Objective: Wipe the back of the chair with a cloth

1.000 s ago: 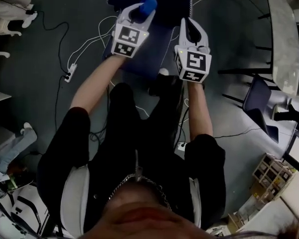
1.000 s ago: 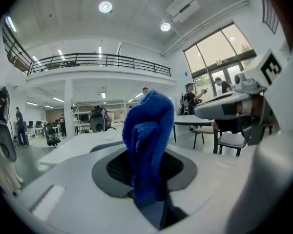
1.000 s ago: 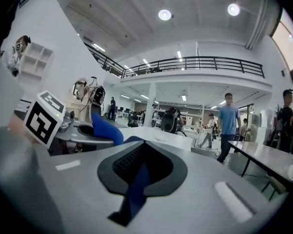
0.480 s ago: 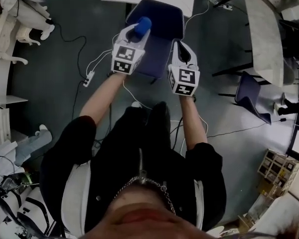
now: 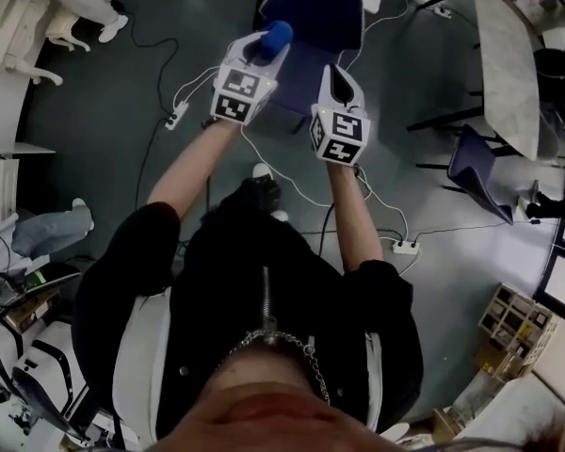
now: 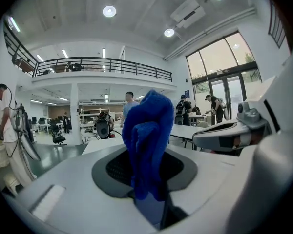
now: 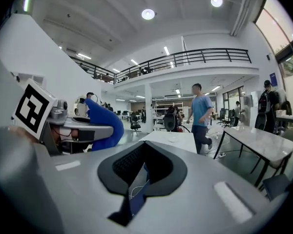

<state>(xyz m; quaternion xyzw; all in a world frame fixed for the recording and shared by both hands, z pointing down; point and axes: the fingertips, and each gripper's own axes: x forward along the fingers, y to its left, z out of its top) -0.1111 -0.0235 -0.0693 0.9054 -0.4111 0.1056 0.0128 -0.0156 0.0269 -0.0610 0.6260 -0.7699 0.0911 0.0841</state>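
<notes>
On the grey floor (image 5: 94, 92), cables (image 5: 282, 182) trail beside the chair (image 5: 313, 22).

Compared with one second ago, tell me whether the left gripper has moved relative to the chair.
Yes. The left gripper, holding the blue cloth, has drifted from over the chair toward its left edge, nearer the person.

In the head view, the left hand-held gripper (image 5: 266, 43) and the right hand-held gripper (image 5: 335, 75) are covering the chair's (image 5: 313, 12) near part. The cloth's (image 5: 277, 34) lower end is disappearing between the left jaws. Through the slit between the right jaws, only a blue sliver is showing, too small to name.
</notes>
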